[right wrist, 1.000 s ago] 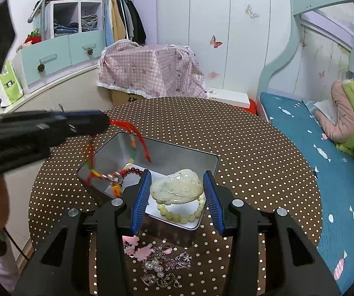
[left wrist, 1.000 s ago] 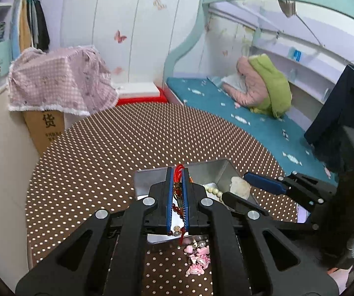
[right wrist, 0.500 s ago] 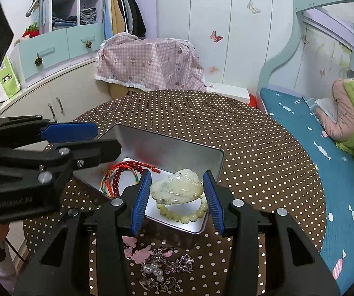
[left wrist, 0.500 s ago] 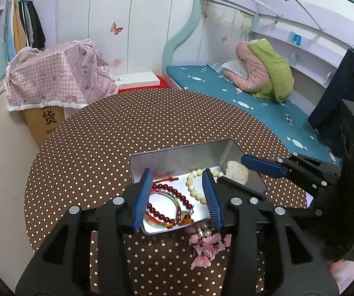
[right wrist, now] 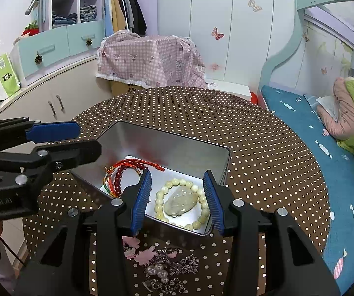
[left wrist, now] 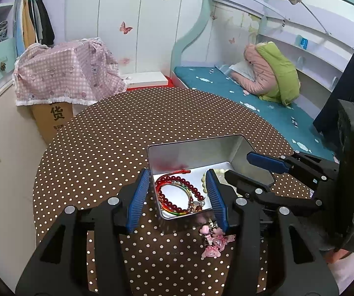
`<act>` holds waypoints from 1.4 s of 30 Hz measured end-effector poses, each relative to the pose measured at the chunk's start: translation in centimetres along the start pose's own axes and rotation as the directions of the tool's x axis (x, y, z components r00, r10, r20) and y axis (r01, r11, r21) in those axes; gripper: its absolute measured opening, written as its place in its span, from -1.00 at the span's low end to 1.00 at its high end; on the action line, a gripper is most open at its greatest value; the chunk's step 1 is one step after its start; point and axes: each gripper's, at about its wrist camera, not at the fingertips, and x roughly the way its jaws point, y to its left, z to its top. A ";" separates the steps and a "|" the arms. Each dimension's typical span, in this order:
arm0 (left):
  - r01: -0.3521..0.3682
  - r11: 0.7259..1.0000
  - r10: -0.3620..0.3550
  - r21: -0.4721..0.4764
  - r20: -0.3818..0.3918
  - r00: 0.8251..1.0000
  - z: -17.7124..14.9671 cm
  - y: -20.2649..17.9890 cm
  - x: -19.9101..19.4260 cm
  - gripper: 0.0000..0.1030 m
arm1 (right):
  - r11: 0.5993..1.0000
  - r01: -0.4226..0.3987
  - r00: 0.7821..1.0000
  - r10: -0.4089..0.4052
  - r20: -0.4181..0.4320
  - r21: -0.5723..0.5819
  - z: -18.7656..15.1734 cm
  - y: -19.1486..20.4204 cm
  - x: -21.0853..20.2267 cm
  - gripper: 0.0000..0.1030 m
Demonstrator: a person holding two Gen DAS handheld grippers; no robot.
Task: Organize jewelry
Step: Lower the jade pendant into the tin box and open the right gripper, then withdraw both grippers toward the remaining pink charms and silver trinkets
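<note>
A silver metal tin (left wrist: 191, 148) (right wrist: 177, 145) stands on the brown dotted round table (left wrist: 127, 128). Inside lie a dark red bead bracelet with red and coloured cords (left wrist: 177, 193) (right wrist: 120, 175) and a cream bead bracelet with a pale jade pendant (right wrist: 180, 202). My left gripper (left wrist: 178, 198) is open and empty above the tin's near left corner. My right gripper (right wrist: 178, 199) is open and empty above the cream bracelet. Pink charms (left wrist: 214, 243) (right wrist: 142, 252) and a pearl and silver chain pile (right wrist: 169, 272) lie on the table in front of the tin.
A cardboard box under a pink checked cloth (left wrist: 63, 81) stands beyond the table's far left. White cabinets (right wrist: 53, 98) run along the left. A bed with a teal sheet (left wrist: 238, 98) and pink and green bedding lies to the right.
My left gripper opened and let the red bead bracelet drop into the tin, then drew back. My right gripper stayed open over the cream bracelet.
</note>
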 end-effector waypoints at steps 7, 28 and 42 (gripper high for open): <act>-0.008 1.000 0.008 -0.005 0.016 1.000 -0.6 0.0 -1.5 -0.04 | 1.000 -0.007 0.999 0.007 0.043 0.022 -0.1 -0.3 -1.9 -0.19; 0.067 0.996 -0.057 0.059 -0.157 0.986 -8.8 -3.8 0.4 0.02 | 0.988 -0.014 1.000 0.015 -0.002 0.155 -6.5 -1.3 -5.0 -0.14; 0.004 0.994 0.011 0.114 -0.129 0.992 -9.5 -4.1 1.8 -0.70 | 0.990 -0.024 0.999 0.027 -0.025 0.137 -7.2 -0.3 -4.9 -0.14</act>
